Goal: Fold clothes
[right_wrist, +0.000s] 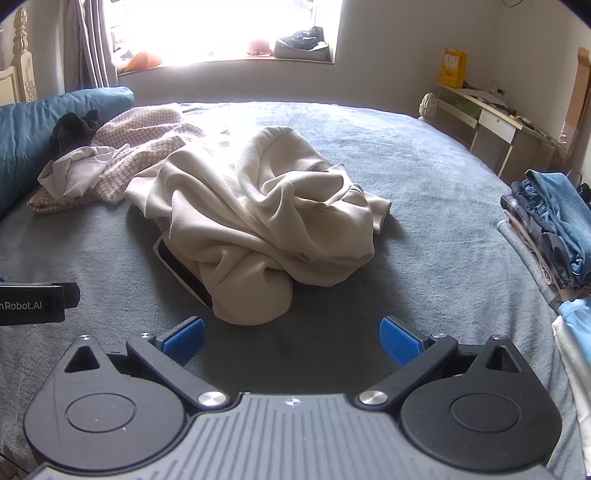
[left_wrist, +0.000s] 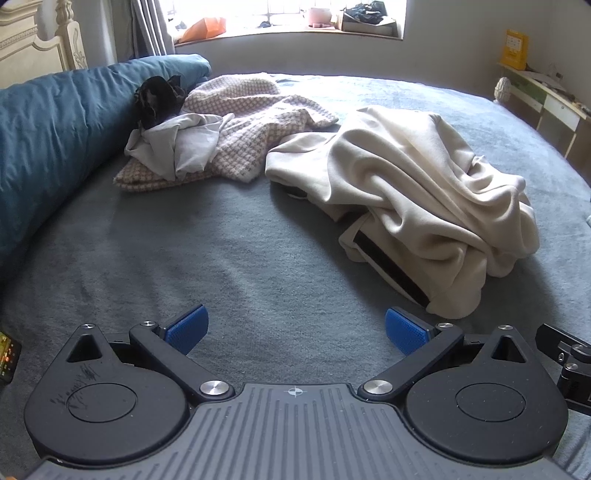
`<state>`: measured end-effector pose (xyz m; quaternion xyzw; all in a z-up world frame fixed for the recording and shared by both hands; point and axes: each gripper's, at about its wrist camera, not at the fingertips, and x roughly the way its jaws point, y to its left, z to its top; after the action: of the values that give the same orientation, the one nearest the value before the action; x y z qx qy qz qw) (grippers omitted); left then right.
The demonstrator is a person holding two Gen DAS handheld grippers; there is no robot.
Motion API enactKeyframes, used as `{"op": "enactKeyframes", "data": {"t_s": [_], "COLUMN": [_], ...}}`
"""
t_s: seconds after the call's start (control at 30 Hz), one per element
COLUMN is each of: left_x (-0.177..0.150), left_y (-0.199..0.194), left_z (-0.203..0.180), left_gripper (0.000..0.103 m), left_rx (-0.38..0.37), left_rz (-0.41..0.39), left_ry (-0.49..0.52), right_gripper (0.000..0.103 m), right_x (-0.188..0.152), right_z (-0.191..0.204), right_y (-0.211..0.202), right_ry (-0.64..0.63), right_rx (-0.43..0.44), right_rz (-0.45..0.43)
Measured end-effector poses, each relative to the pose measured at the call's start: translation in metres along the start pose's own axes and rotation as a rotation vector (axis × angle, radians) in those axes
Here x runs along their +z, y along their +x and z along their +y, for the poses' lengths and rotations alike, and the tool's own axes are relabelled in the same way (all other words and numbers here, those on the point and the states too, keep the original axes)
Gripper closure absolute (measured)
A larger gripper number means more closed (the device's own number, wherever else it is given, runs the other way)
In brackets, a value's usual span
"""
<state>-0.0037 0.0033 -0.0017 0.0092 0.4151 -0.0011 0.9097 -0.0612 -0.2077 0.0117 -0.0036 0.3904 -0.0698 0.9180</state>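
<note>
We see the cream garment [right_wrist: 258, 218] lying crumpled in a loose heap near the middle of the bed [right_wrist: 424, 177], its folds bunched so that no sleeve or hem reads clearly; its long axis runs from the near edge, where a rounded end and a dark strip face us, away toward the window [right_wrist: 221, 29]. In the left wrist view the same garment [left_wrist: 413, 192] sits ahead and to the right, running near-right to far-left. Our right claw [right_wrist: 291, 341] is spread wide with nothing between its blue pads, hovering low over the bed just short of the garment's near end. Our left claw [left_wrist: 295, 332] is likewise wide and empty, over bare cover, apart from the garment. Just beyond and to the left of the heap lies a pink checked knit [left_wrist: 236, 136] with a pale grey cloth [left_wrist: 177, 144] bunched on top and a black item [left_wrist: 159, 98] at its far end, against a blue duvet [left_wrist: 55, 133]. At the right edge of the bed a stack of clothes [right_wrist: 554, 229] with denim on top stands well apart. A desk [right_wrist: 491, 118] stands against the far wall, with a yellow box [right_wrist: 452, 66] on it.
</note>
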Motion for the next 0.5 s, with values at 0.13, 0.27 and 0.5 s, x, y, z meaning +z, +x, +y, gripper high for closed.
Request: {"op": "enactKeyframes", "data": {"t_s": [0.13,0.27,0.5], "left_x": [0.0005,0.0004,0.0005], "left_y": [0.0004,0.0003,0.0003], "left_z": [-0.0005,0.0009,0.0017], "left_gripper": [0.000,0.000,0.000], "left_rx": [0.010,0.014,0.023], "left_rz": [0.000,0.002,0.003], "left_ry": [0.001,0.000,-0.002], "right_gripper": [0.000,0.000,0.000], "right_x": [-0.0002,-0.0003,-0.0006], "right_z": [-0.0008,-0.0016,-0.0015], "right_y": [0.0001,0.0004,0.0002], "right_ry": [0.003,0.007,0.009], "right_rx": [0.000,0.001,-0.002], "right_rz": [0.002,0.006,0.004]}}
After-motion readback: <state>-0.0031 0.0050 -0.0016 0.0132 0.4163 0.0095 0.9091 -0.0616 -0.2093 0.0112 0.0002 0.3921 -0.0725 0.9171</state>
